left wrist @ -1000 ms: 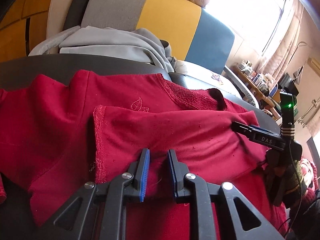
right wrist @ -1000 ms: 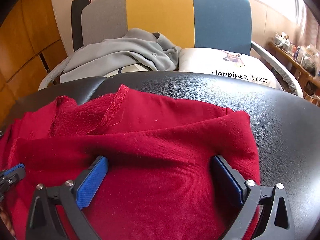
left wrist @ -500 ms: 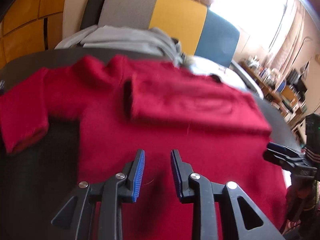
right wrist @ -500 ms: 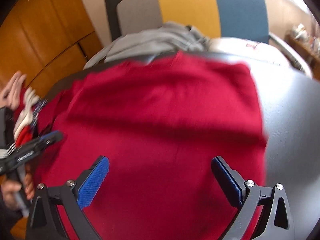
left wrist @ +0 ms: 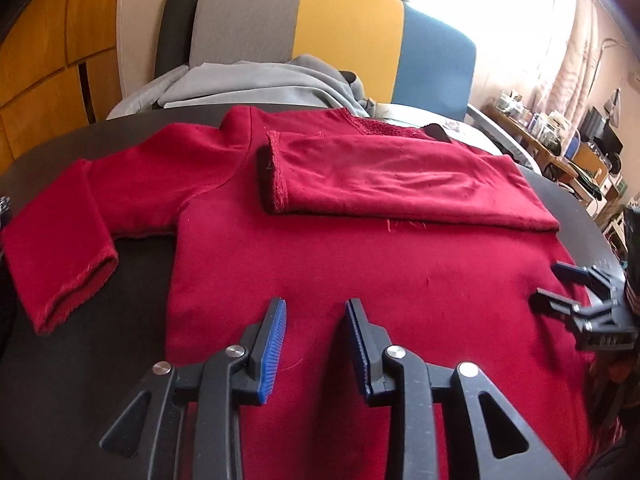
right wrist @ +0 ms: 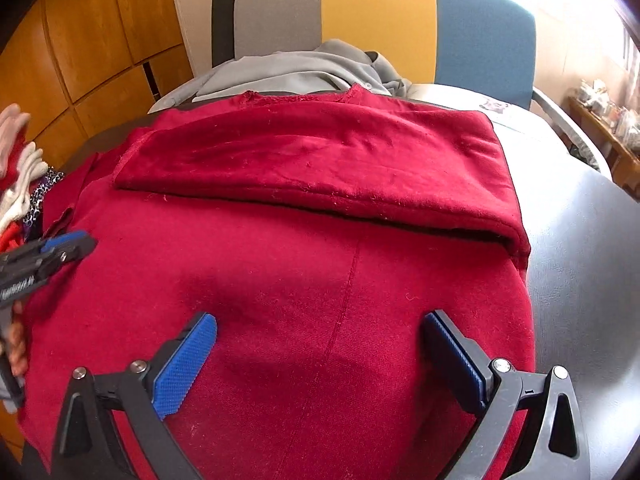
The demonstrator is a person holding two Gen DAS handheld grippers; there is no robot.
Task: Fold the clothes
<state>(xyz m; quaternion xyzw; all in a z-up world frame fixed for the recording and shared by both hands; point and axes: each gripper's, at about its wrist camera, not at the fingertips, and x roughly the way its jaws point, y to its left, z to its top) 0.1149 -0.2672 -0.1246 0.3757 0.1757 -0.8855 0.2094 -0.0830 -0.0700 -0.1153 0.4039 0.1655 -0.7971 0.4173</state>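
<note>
Left wrist view: the left gripper [left wrist: 316,344] – jaws just eased to a narrow gap, nothing between them – hovers over the red sweater [left wrist: 360,272]; its unfolded sleeve [left wrist: 92,220] stretches away left of the fingers, nearer this hand. The right gripper [right wrist: 320,364] gapes wide, empty.

Behind the black table [left wrist: 72,360], a grey-yellow-blue chair [right wrist: 376,20] under grey clothing [left wrist: 256,84]; wooden panelling [right wrist: 80,40] left.

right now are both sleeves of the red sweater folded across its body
No, only one sleeve lies folded across the red knit sweater; the other sleeve still stretches out sideways over the black table.
</note>
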